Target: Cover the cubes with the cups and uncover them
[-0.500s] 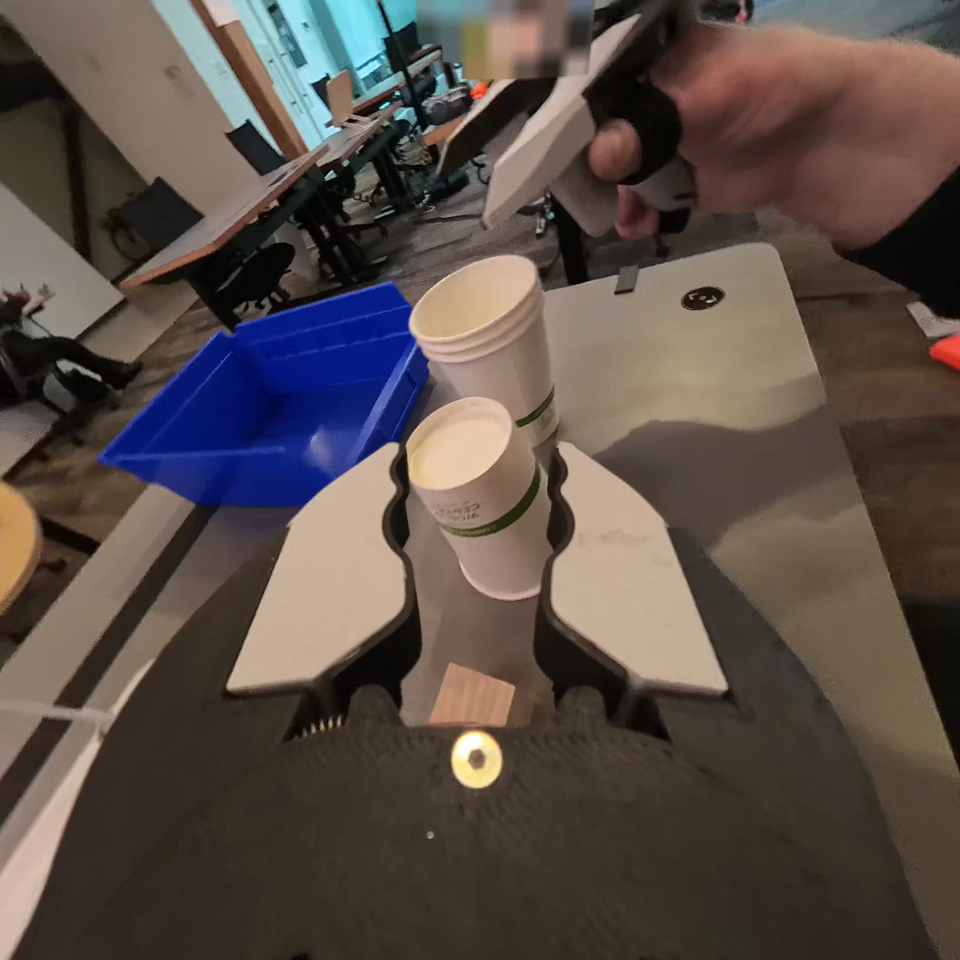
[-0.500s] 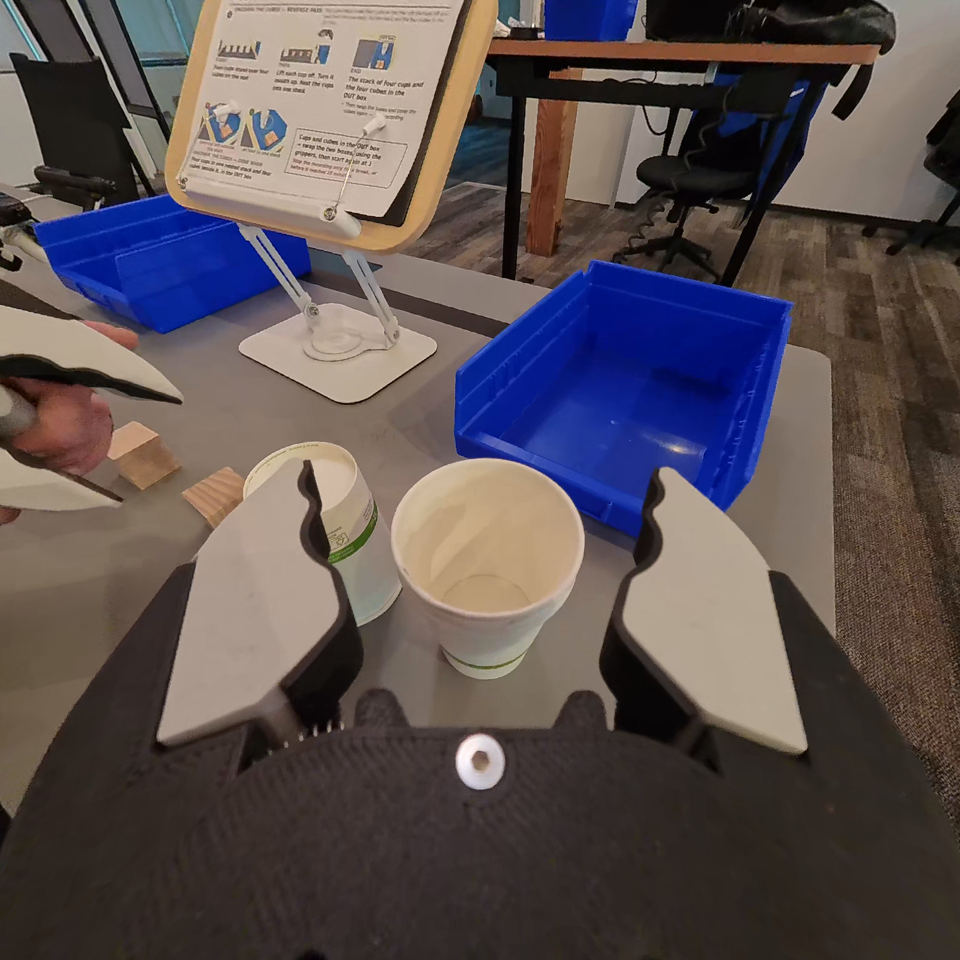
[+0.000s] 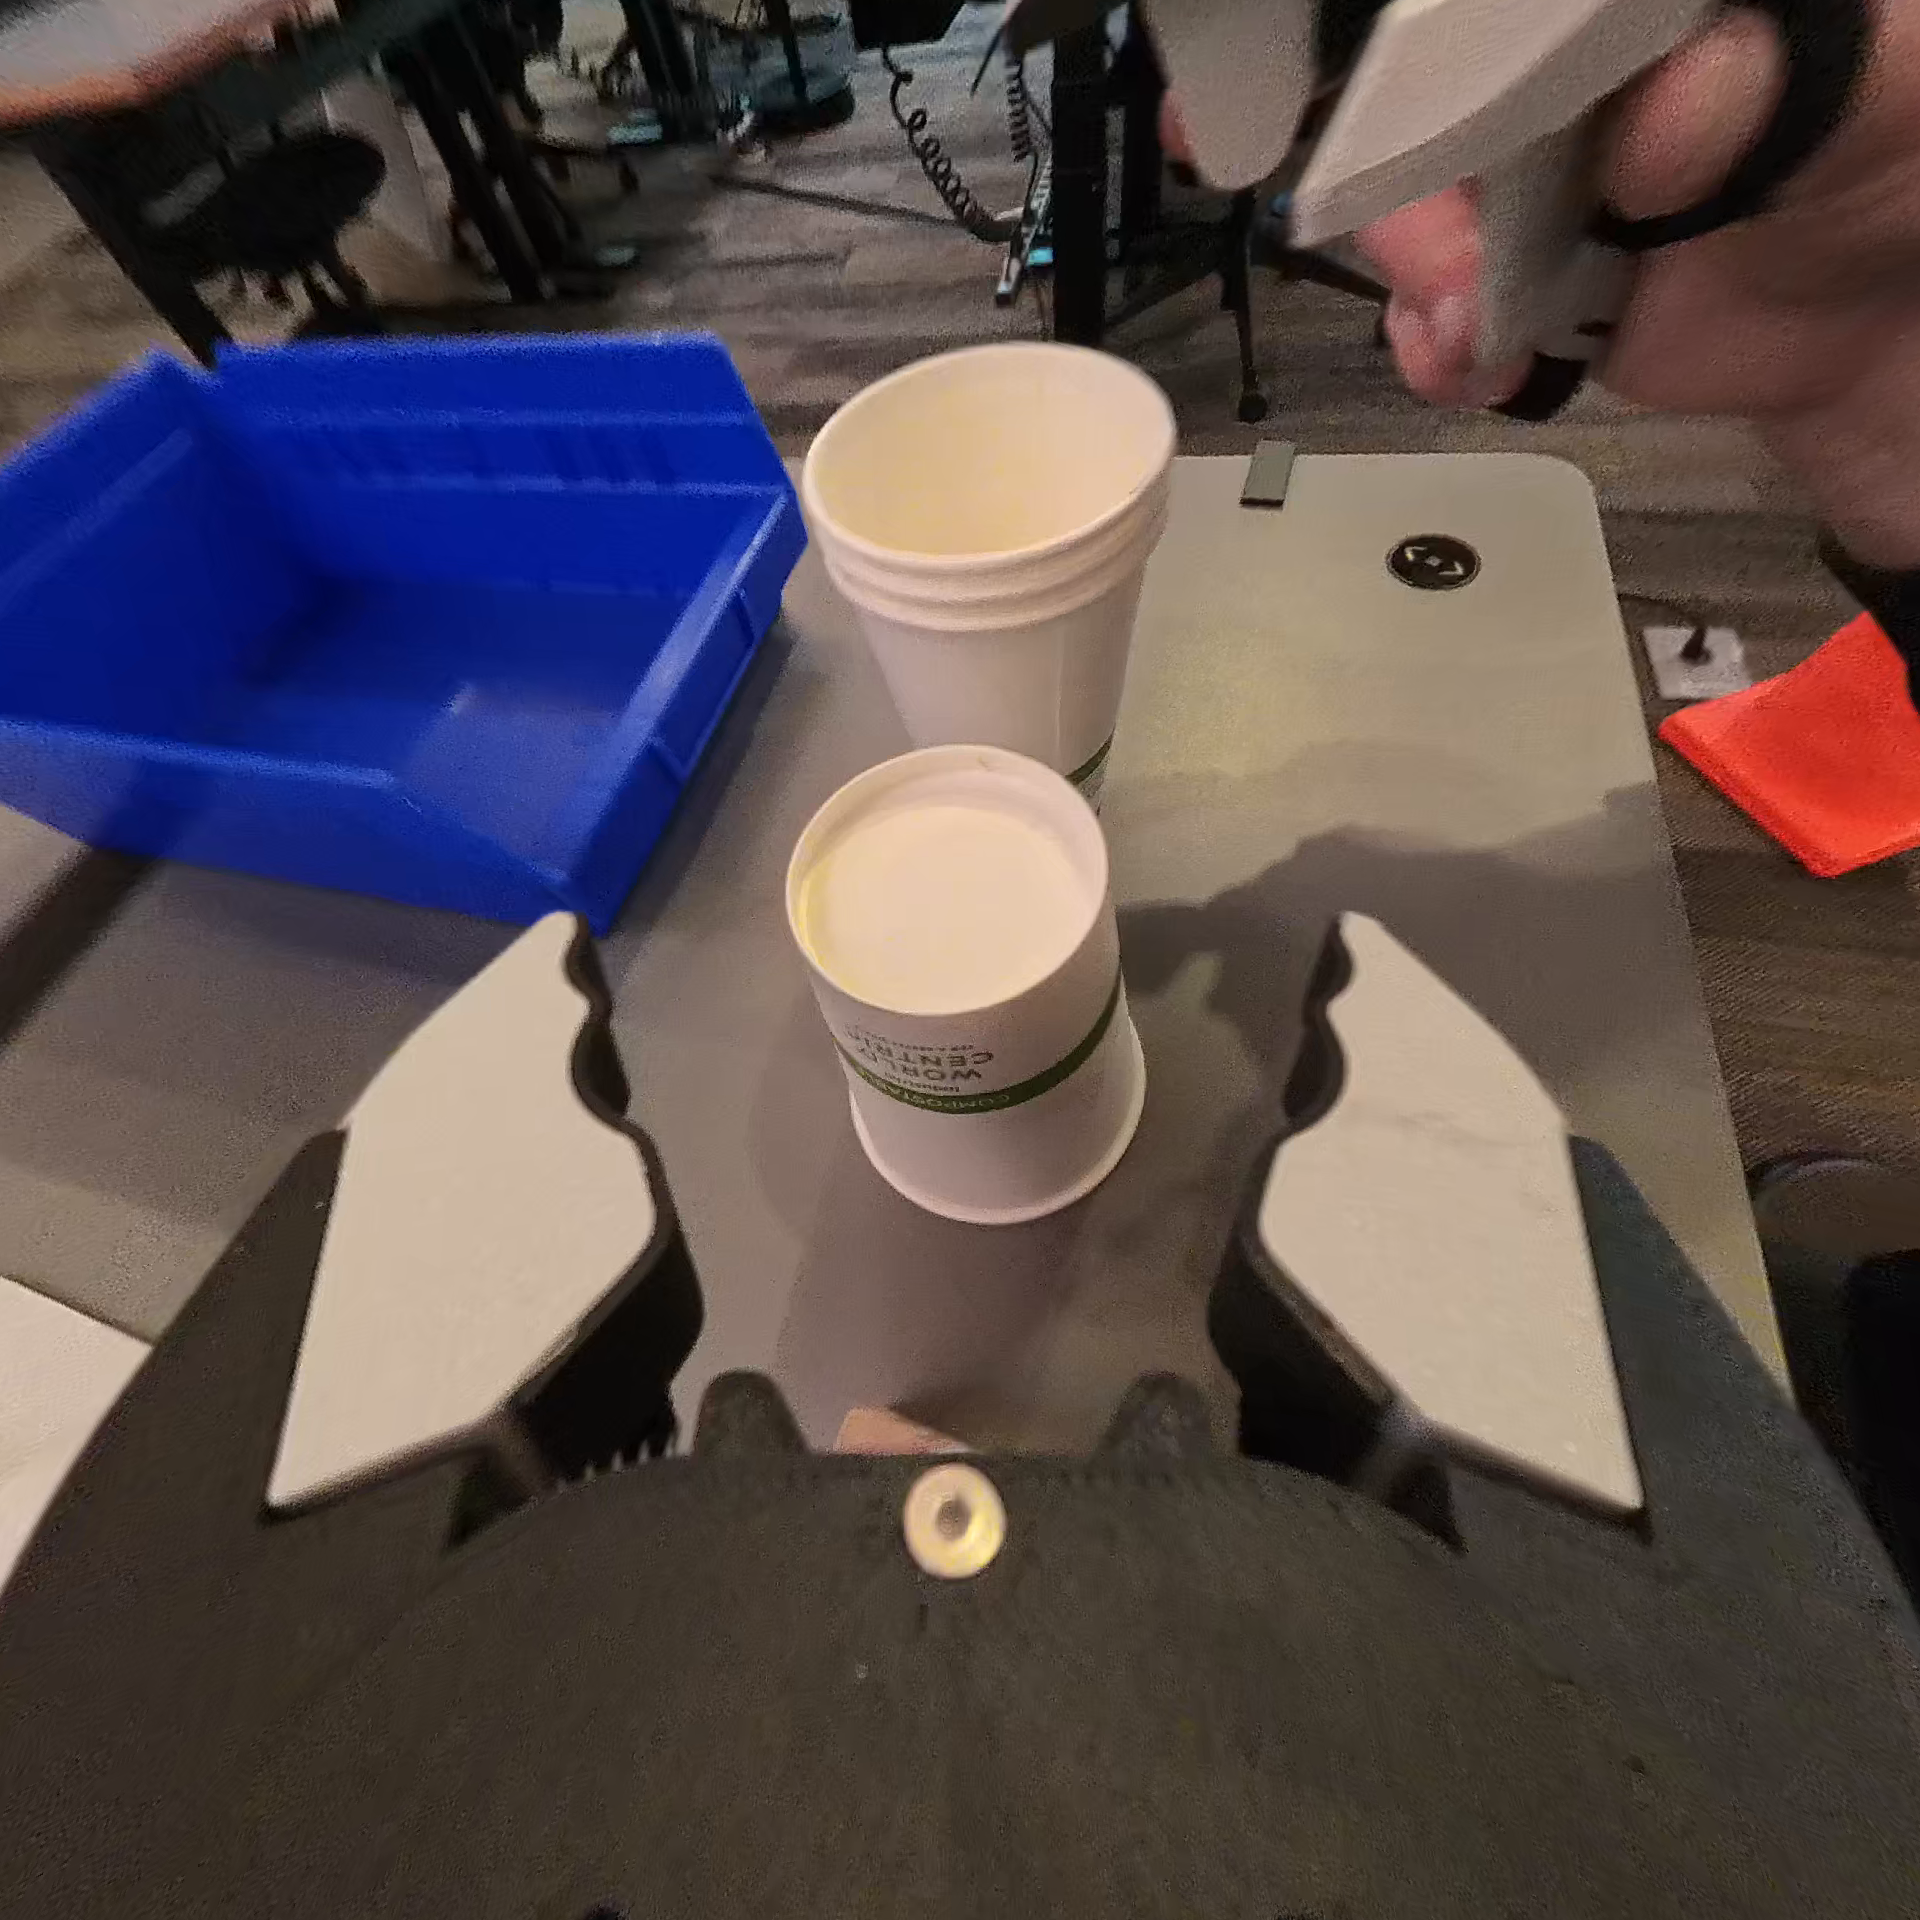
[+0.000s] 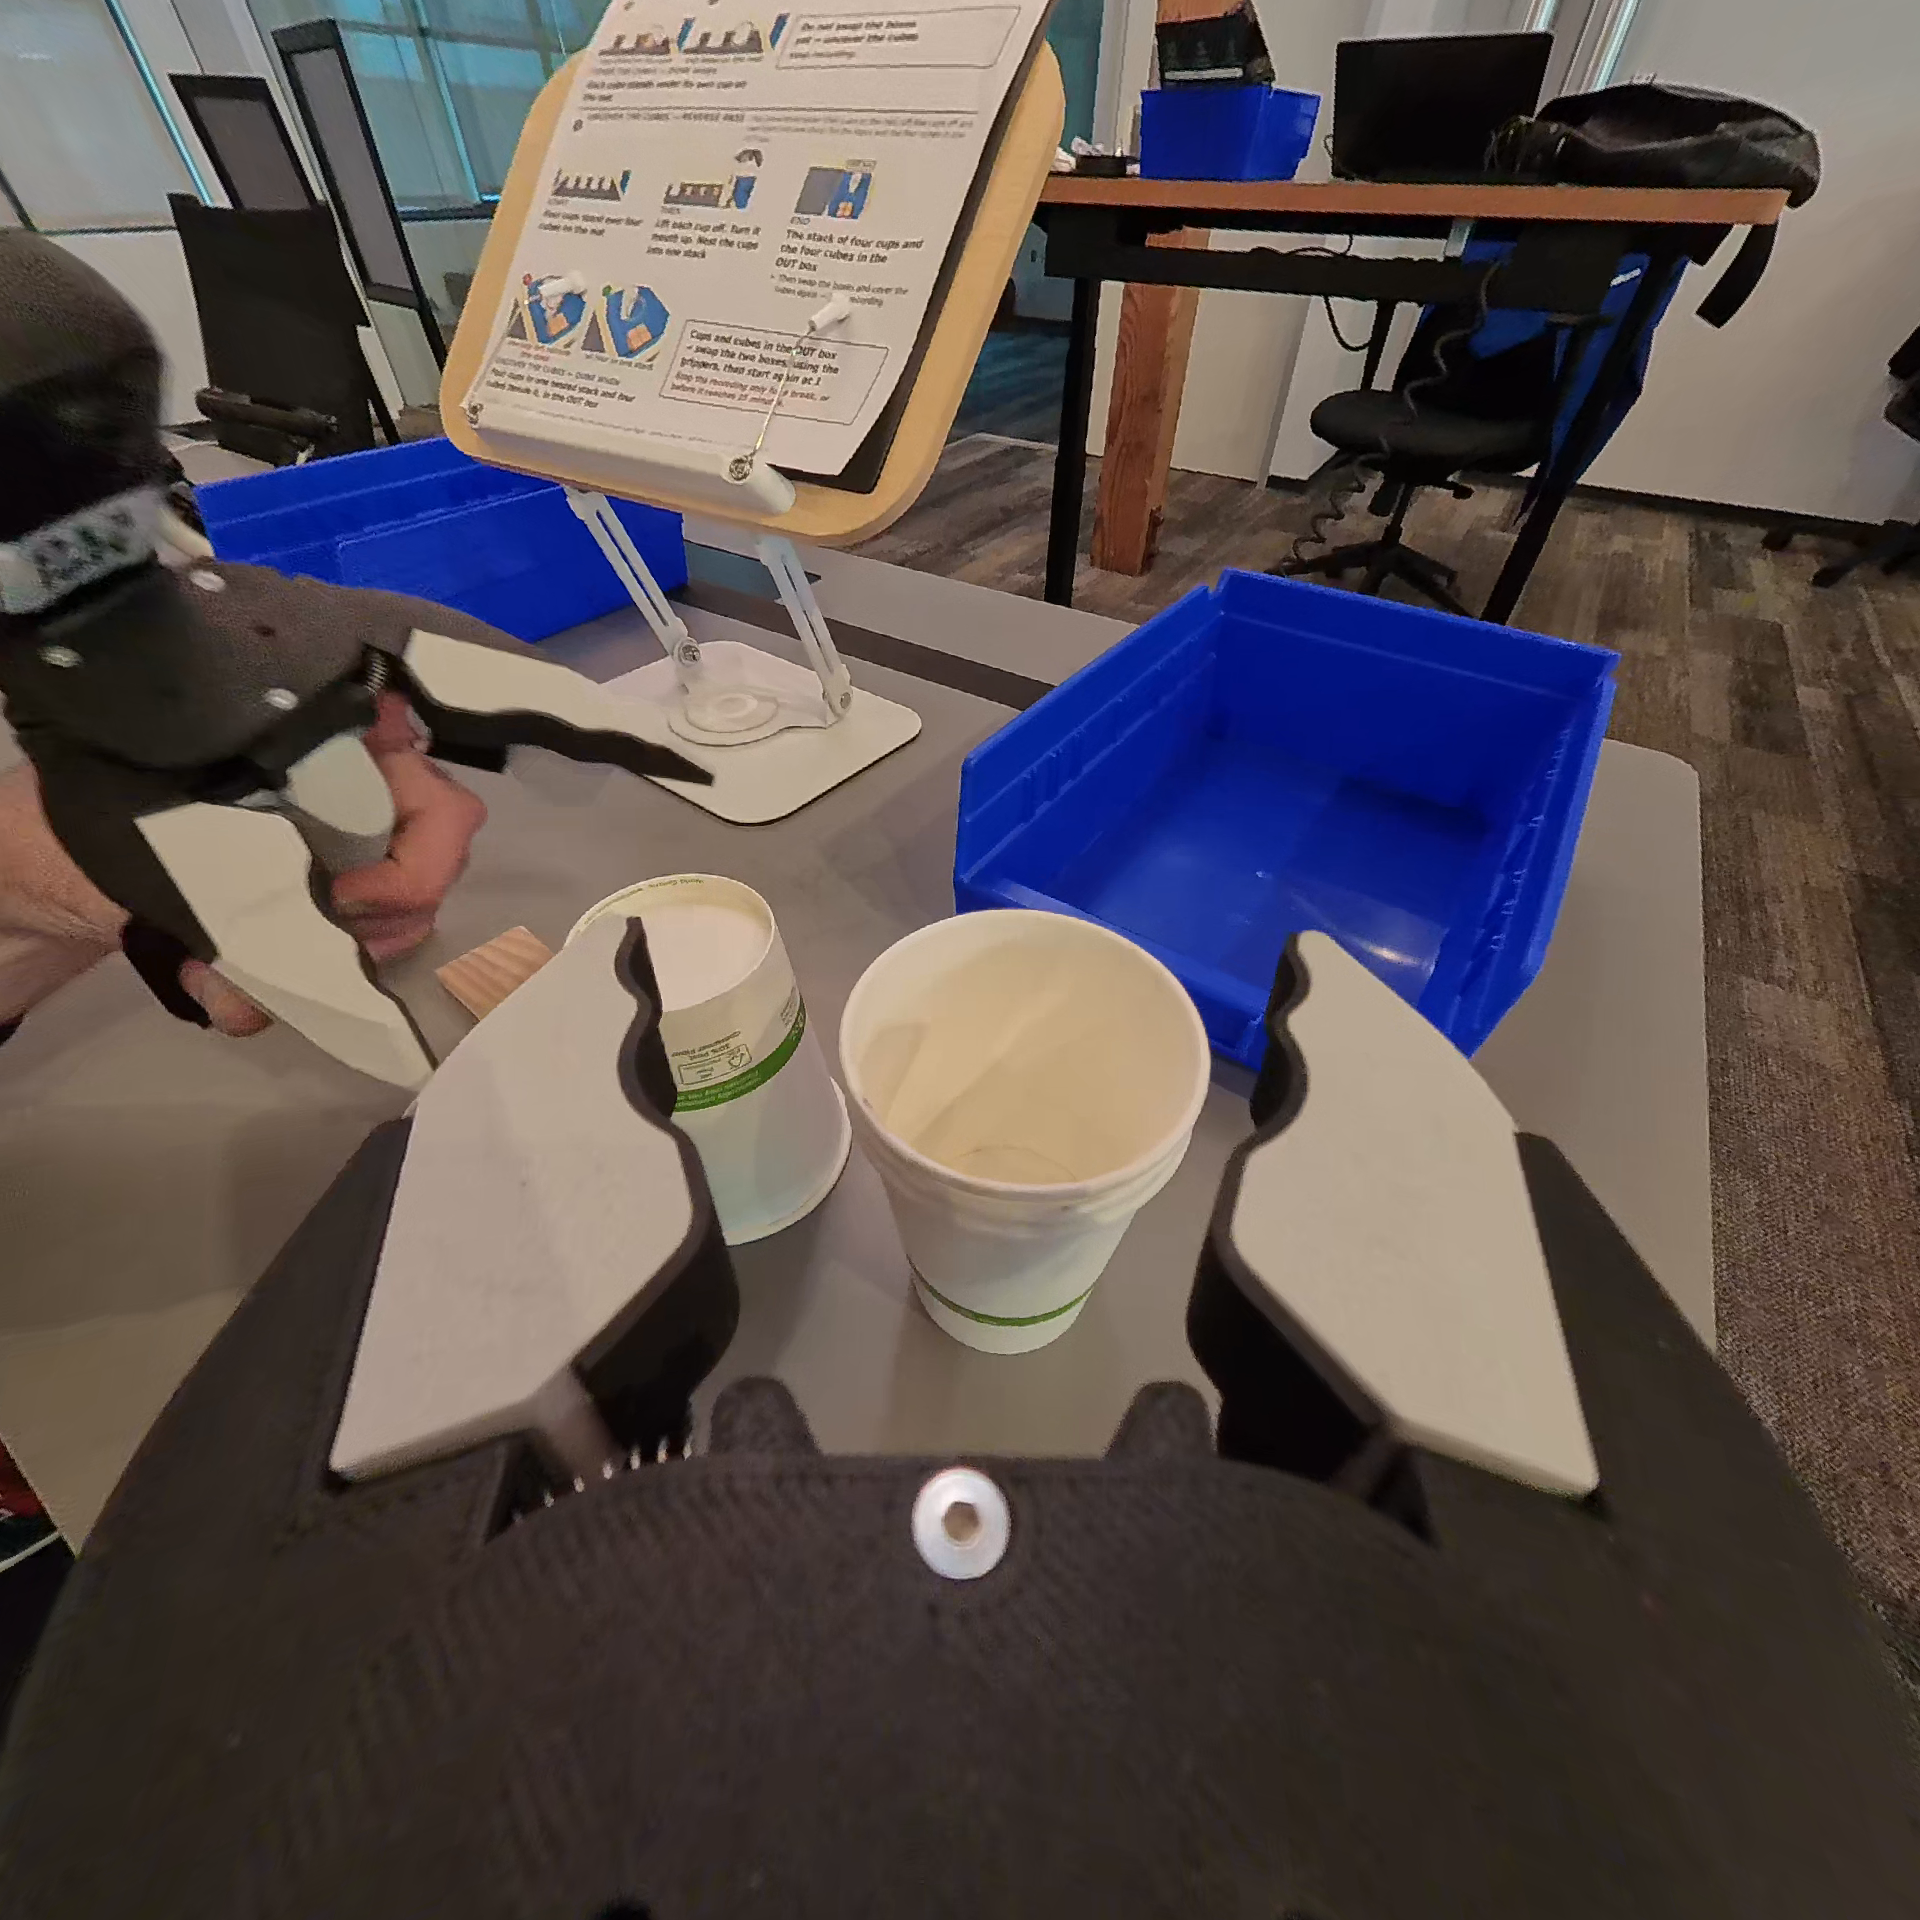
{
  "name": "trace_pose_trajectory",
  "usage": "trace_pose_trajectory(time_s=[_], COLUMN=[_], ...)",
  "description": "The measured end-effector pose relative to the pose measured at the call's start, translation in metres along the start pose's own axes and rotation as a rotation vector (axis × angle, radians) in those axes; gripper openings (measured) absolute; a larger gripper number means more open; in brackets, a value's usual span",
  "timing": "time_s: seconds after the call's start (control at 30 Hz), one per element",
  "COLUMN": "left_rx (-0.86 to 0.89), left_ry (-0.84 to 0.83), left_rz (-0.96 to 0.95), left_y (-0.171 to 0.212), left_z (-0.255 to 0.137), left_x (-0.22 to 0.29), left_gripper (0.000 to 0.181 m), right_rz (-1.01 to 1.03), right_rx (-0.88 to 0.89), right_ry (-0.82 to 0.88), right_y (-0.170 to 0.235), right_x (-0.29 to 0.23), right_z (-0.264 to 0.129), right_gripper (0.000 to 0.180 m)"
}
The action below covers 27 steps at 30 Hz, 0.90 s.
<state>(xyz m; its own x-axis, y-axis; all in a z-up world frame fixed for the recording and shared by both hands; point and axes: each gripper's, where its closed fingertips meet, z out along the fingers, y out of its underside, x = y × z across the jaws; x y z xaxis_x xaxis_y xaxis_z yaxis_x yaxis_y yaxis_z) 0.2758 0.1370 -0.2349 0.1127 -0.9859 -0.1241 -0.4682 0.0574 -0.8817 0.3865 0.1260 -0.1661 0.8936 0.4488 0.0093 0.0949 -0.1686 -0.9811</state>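
Paper cups [image 3: 971,1039], tapered and smooth, sit between each hand-held gripper's [image 3: 956,1122] wide-spread jaws, ungripped.

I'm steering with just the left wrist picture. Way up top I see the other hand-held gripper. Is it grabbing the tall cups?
Observer: No. The right hand-held gripper is open, and the upright cup stack stands between its fingers, untouched.
Operator: Is there a whole block somewhere? I only see a tiny brown bit.
Observer: Yes, a wooden cube lies uncovered beside the upside-down cup.
Operator: What's past the cups on that side?
Observer: A tilted wooden board holding a printed page, on a white stand.
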Motion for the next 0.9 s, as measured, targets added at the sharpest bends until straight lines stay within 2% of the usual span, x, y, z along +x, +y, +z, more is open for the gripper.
trace_pose_trajectory(time_s=[0.07, 0.2, 0.27, 0.37, 0.67, 0.77, 0.9], left_rx=[-0.022, -0.032, -0.034, -0.023, 0.016, 0.141, 0.429], left_ry=[0.008, 0.027, 0.042, 0.062, 0.030, 0.059, 0.187], left_rz=[-0.054, -0.117, -0.122, -0.117, -0.108, -0.187, -0.385], left_y=[0.009, 0.017, 0.017, 0.012, -0.003, -0.025, -0.064], left_z=[0.011, 0.028, 0.034, 0.036, 0.024, 0.002, -0.041], left_x=[-0.001, 0.002, 0.005, 0.007, -0.004, -0.011, -0.018], left_gripper=[0.128, 0.118, 0.106, 0.076, 0.073, 0.074, 0.073], right_rz=[-0.001, -0.004, -0.004, -0.001, -0.017, -0.068, -0.176], right_rx=[0.008, 0.018, 0.022, 0.025, 0.063, 0.105, 0.197], right_ry=[-0.003, -0.010, -0.008, -0.005, -0.004, -0.015, -0.044], right_y=[0.000, 0.000, 0.000, 0.000, -0.004, -0.012, -0.030], right_x=[-0.002, -0.004, -0.004, -0.003, -0.001, -0.008, -0.029], right_z=[-0.001, -0.003, -0.004, -0.005, -0.013, -0.018, -0.025], right_gripper=[0.110, 0.109, 0.108, 0.107, 0.106, 0.106, 0.098])
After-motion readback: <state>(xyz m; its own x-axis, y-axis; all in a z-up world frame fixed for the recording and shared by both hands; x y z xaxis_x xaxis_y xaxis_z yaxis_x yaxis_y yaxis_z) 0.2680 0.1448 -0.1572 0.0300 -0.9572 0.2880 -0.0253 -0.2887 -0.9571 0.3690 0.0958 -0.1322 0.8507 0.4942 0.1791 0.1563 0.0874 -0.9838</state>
